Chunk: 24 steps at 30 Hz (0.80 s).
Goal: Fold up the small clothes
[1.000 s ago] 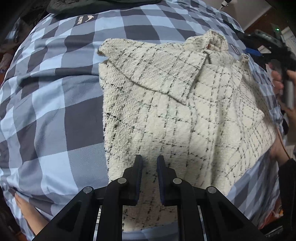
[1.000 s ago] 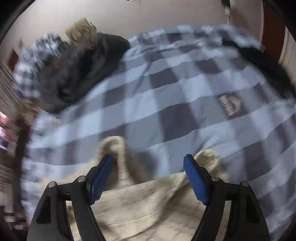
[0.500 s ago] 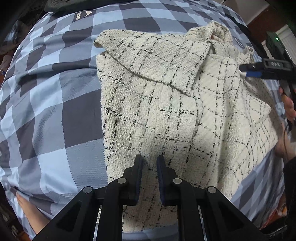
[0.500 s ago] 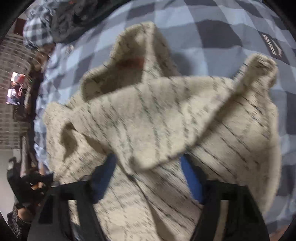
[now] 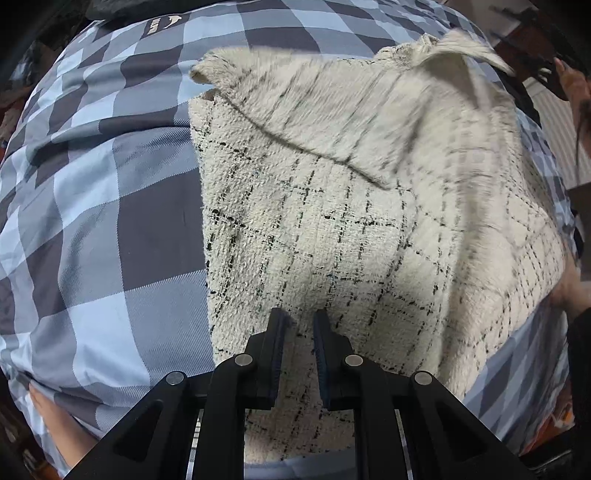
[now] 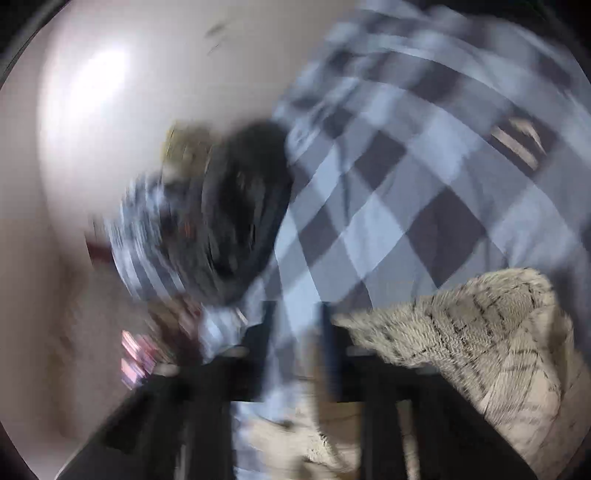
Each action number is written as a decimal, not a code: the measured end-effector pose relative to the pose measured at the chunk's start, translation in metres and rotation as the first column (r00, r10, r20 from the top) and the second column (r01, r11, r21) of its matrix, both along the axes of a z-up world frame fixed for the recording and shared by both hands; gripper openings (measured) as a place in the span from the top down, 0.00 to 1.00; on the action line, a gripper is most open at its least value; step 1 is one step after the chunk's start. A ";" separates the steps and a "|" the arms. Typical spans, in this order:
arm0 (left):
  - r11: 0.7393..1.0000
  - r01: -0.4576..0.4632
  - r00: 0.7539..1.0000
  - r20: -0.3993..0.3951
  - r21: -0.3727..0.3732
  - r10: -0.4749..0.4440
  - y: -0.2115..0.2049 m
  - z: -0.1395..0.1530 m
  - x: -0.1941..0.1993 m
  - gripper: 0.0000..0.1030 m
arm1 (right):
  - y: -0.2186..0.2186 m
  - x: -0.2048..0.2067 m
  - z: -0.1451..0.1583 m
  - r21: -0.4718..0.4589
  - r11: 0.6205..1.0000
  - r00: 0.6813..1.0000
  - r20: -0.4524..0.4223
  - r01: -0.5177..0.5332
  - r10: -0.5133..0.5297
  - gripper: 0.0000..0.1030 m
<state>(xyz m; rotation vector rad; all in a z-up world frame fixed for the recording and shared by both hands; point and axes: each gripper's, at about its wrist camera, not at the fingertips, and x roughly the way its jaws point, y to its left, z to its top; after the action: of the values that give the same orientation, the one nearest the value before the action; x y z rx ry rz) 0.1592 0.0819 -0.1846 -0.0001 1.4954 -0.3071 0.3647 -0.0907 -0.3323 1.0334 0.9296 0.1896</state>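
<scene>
A cream tweed garment with thin black checks [image 5: 332, 229] lies on a blue and grey checked bedcover [image 5: 110, 206]. One sleeve is folded across its top. My left gripper [image 5: 298, 325] rests over the garment's near hem, its jaws nearly together with a narrow gap and nothing between them. The garment's far right corner [image 5: 465, 48] is lifted and blurred. In the right wrist view, my right gripper [image 6: 295, 317] is blurred, its jaws close together, and cream cloth [image 6: 480, 332] hangs at its right side. Whether it grips the cloth is unclear.
A dark garment pile [image 6: 236, 221] lies at the far end of the bedcover, beside a pale wall [image 6: 110, 92]. A hand [image 5: 59, 417] rests at the bedcover's near left edge. A logo patch [image 5: 162, 24] marks the cover's far side.
The right gripper's jaws went from wide apart to close together and it swung up and away. The garment's far right corner rose with it. The left gripper stayed put.
</scene>
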 end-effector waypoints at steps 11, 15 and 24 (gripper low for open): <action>0.999 -0.036 0.999 -0.037 -0.008 0.036 -0.007 -0.009 0.005 0.86 | 0.093 -0.043 0.020 -0.517 0.754 0.908 -0.133 -0.405 0.396 0.12; 0.999 -0.032 0.999 -0.034 -0.001 0.032 -0.008 -0.008 0.006 0.86 | 0.179 -0.061 -0.015 -0.639 0.457 0.759 -0.336 -0.618 0.558 0.12; 0.999 -0.036 0.999 -0.037 -0.032 0.034 -0.006 -0.006 0.009 0.86 | 0.170 -0.033 -0.010 -0.844 0.387 0.917 -0.269 -0.371 0.293 0.15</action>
<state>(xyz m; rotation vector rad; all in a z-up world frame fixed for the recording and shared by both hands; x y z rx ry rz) 0.1686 0.0754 -0.1908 -0.0580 1.5250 -0.3046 0.3320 0.0792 -0.3421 -0.1711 1.1055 -0.0286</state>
